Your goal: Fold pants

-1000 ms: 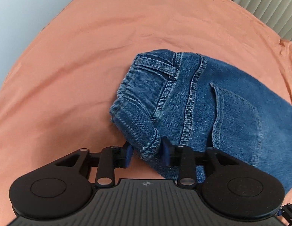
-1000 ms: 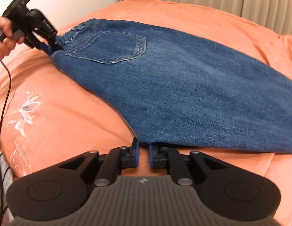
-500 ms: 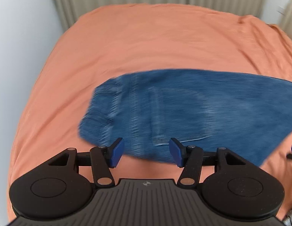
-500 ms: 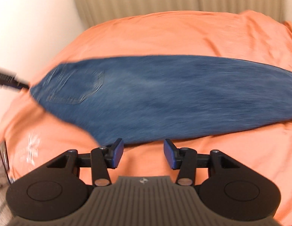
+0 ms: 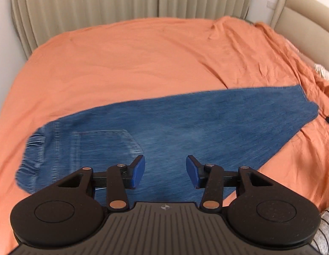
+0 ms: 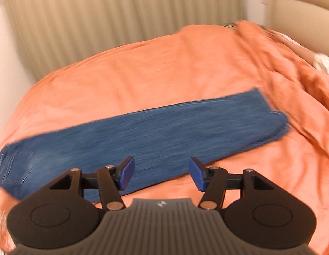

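Observation:
Blue jeans (image 5: pixel 185 125) lie flat on the orange bedspread (image 5: pixel 132 59), folded lengthwise, waistband at the left and leg hems at the right. A back pocket (image 5: pixel 107 146) faces up near the waist. My left gripper (image 5: pixel 165 172) is open and empty, raised above the seat of the jeans. In the right wrist view the jeans (image 6: pixel 153 136) stretch from lower left to upper right. My right gripper (image 6: pixel 162 174) is open and empty above their near edge. This view is motion-blurred.
Beige curtains (image 5: pixel 122 2) hang behind the bed. A padded headboard (image 5: pixel 302 14) stands at the right, with a wrinkled ridge of bedspread (image 5: pixel 281 48) before it. A white wall (image 5: pixel 3 31) borders the bed on the left.
Both grippers have let go of the jeans, opened wide and pulled back and up. The jeans now lie flat on the bed.

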Demonstrator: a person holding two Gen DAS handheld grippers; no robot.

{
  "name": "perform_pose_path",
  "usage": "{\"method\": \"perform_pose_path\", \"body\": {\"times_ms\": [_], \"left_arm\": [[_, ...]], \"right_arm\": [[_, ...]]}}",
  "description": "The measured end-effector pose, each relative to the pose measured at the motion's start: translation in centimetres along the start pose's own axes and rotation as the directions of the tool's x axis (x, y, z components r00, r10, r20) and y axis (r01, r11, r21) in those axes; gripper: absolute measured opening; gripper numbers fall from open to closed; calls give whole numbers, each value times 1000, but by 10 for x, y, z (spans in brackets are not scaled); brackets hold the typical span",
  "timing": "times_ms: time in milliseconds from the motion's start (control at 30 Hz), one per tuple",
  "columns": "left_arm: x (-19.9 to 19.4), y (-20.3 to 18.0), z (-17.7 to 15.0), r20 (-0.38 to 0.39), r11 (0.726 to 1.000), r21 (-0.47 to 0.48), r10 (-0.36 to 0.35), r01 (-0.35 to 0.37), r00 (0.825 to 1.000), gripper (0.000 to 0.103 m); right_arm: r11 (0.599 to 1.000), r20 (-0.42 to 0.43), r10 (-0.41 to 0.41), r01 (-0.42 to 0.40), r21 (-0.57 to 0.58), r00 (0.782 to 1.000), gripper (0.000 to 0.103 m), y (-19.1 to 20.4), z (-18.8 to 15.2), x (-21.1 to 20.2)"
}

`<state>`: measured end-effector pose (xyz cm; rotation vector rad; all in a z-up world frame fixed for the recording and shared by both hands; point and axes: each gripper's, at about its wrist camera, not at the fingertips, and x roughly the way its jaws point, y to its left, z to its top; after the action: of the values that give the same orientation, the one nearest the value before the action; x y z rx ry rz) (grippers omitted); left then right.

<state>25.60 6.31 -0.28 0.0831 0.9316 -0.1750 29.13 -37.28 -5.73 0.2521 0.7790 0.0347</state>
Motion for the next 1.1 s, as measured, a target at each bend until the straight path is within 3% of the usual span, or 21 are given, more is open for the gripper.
{"method": "perform_pose_path", "body": {"times_ms": [133, 200, 333, 600, 867, 967, 1000, 1067, 1100], "left_arm": [[34, -26, 4, -45, 998, 59, -14, 17, 999, 49], [51, -32, 4, -70, 997, 68, -15, 20, 997, 49], [81, -34, 4, -117, 998, 55, -12, 18, 993, 49], [115, -16, -8, -179, 1000, 13, 8, -6, 984, 48], [127, -11, -8, -173, 999, -51, -7, -2, 985, 48], [131, -11, -8, -179, 999, -53, 0, -10, 984, 48], [133, -12, -8, -181, 998, -55, 1, -12, 983, 48], [136, -13, -8, -186, 999, -50, 1, -10, 983, 47], [137, -13, -9, -187, 999, -45, 4, -13, 982, 47]], "right_arm": [[991, 0, -37, 36, 132, 999, 51, -67, 13, 1], [986, 3, -62, 60, 155, 998, 44, -91, 18, 7], [975, 12, -86, 81, 206, 996, 41, -128, 26, 18], [898, -23, -137, 134, 420, 990, 35, -228, 48, 97], [886, -11, -109, 102, 451, 994, 27, -251, 58, 142], [881, -11, -130, 120, 458, 991, 1, -256, 60, 149], [881, -11, -130, 120, 458, 991, 0, -256, 60, 149], [922, 117, -153, 100, 373, 981, 0, -242, 69, 126], [924, 110, -172, 122, 362, 979, 0, -240, 70, 125]]}}
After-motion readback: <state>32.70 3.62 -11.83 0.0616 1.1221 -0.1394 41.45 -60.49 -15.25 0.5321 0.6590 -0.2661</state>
